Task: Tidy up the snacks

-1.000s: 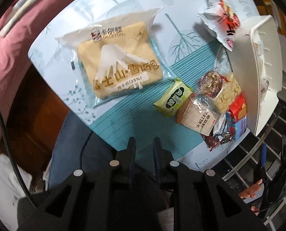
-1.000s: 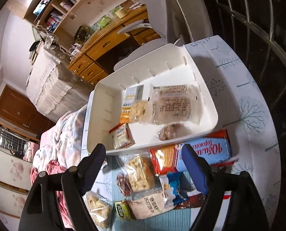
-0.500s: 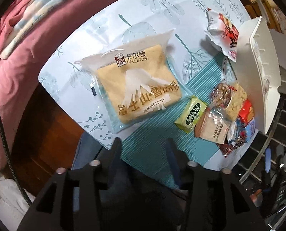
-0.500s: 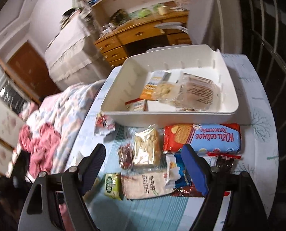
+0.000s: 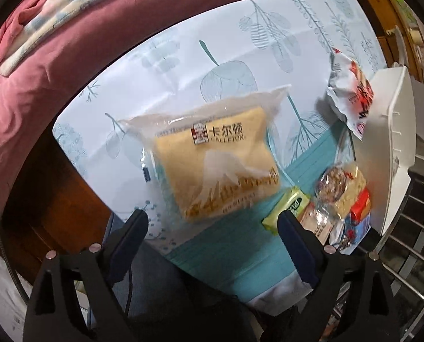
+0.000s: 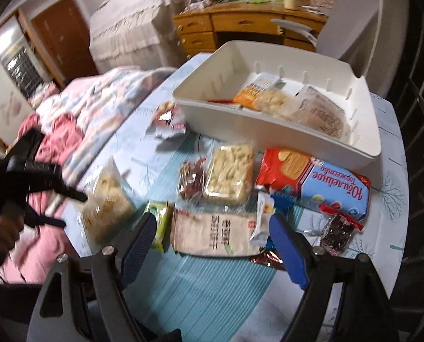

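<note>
A big yellow bread pack [image 5: 214, 159] lies on the table [image 5: 183, 65] straight ahead of my open, empty left gripper [image 5: 212, 219]; the pack shows in the right wrist view [image 6: 106, 202] too. My right gripper [image 6: 212, 225] is open and empty above a white rice-cake pack [image 6: 214, 235]. Around that lie a green packet [image 6: 160, 222], a clear pack of pale snacks [image 6: 230, 171], a red-blue biscuit pack [image 6: 314, 178] and a dark wrapped sweet [image 6: 339, 235]. The white bin [image 6: 269, 131] behind holds several snacks.
A red-white chip bag [image 5: 351, 97] lies by the bin's left end. A pink quilt [image 5: 40, 57] borders the table on the left. A metal rail [image 5: 411, 228] runs along the right. The other gripper shows at the left of the right wrist view [image 6: 40, 179].
My left gripper has opened wide and moved toward the bread pack. My right gripper has dropped lower and back, now over the loose snacks in front of the bin.
</note>
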